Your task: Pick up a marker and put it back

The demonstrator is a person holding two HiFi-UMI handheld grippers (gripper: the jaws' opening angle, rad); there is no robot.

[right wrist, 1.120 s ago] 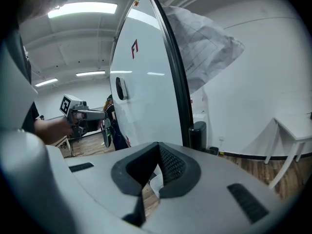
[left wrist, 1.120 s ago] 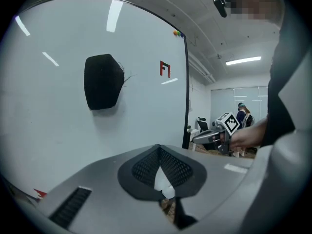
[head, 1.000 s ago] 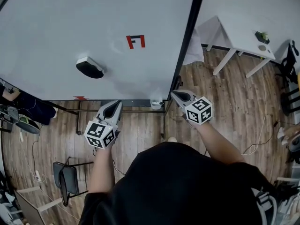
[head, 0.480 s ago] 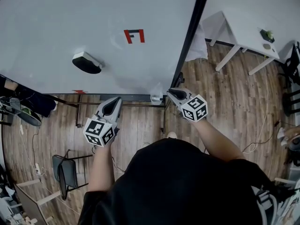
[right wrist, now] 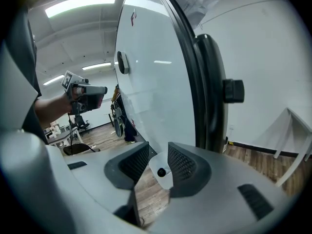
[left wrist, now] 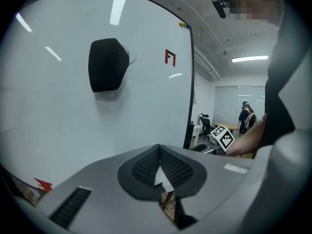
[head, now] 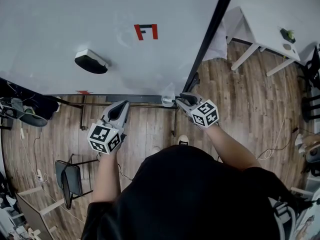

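A large white whiteboard (head: pixel 75 19) in a black frame carries a black eraser with a white back (head: pixel 90 62), a red-and-black printed mark (head: pixel 146 32) and, along its grey bottom ledge (head: pixel 130 98), a small white cup holder (head: pixel 168 100) at the right corner, with the dark round end of a marker (right wrist: pixel 161 172) showing in it. Below spreads a brown wood-plank floor (head: pixel 150 129) — on it stand a black chair (head: pixel 69 182) and, well apart at the far right, a white table (head: pixel 265 31) bearing a small green object (head: pixel 287 34).
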